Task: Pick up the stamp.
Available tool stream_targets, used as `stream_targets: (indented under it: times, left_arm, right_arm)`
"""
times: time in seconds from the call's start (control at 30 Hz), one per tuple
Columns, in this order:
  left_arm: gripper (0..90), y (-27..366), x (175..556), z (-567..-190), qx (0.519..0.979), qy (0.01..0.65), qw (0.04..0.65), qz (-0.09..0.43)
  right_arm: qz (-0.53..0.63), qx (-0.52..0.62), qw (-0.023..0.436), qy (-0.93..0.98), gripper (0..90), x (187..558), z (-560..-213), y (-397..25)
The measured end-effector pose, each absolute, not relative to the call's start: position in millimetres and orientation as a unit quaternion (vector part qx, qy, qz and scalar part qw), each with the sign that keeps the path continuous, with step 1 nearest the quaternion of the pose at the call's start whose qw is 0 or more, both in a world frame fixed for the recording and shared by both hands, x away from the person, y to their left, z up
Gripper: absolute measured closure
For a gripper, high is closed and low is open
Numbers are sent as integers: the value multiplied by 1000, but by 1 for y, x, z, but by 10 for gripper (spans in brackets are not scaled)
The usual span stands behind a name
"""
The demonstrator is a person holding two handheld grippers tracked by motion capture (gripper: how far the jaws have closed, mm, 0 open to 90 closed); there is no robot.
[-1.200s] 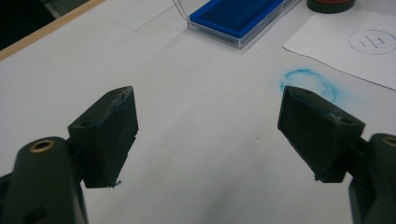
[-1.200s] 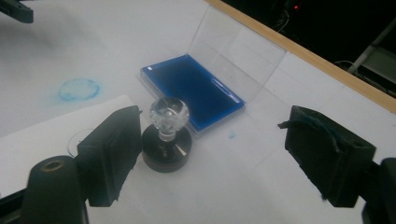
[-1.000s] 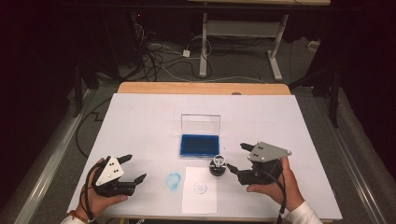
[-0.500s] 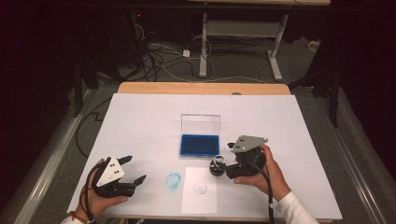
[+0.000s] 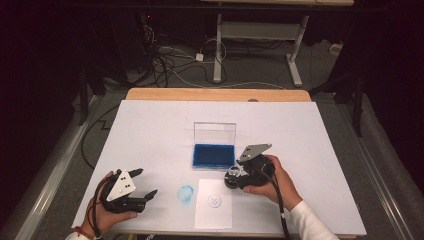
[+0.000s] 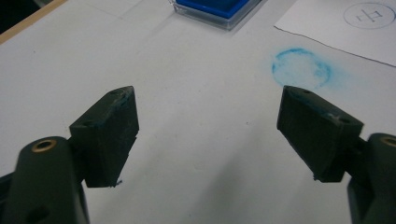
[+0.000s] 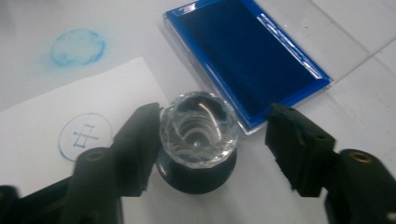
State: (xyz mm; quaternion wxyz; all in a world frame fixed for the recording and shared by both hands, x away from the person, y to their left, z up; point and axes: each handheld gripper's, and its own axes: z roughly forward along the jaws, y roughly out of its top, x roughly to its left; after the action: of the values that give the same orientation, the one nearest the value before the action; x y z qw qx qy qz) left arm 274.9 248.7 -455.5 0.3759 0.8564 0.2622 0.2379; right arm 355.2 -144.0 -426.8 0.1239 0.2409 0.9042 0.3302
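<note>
The counter [image 5: 150, 130] is covered with a white sheet. A strip of bare wood [image 5: 215, 94] shows along the counter's far edge. On the white sheet, near the counter's front edge and a little left of its middle, is a smudged ring of light blue ink [image 5: 186, 193], its outline uneven and its inside faintly tinted. Beyond the counter's far edge, on the grey floor [image 5: 350, 150], lies a tangle of dark and pale cables [image 5: 170, 60] with a small white plug block [image 5: 199, 57] among them. Farther back stands a white metal frame [image 5: 218, 55] with two legs. A black cable [image 5: 95, 135] loops over the floor just left of the counter.
</note>
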Motion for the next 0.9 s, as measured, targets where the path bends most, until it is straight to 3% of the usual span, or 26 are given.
stream_targets:
  times: [0.43, 0.9]
  left_arm:
    - [208, 246, 276, -458, 863, 262, 369, 224]
    - [208, 245, 276, -459, 866, 261, 368, 217]
  right_arm:
    - [320, 215, 127, 914, 545, 352, -426, -137]
    - [320, 216, 124, 914, 566, 354, -426, -137]
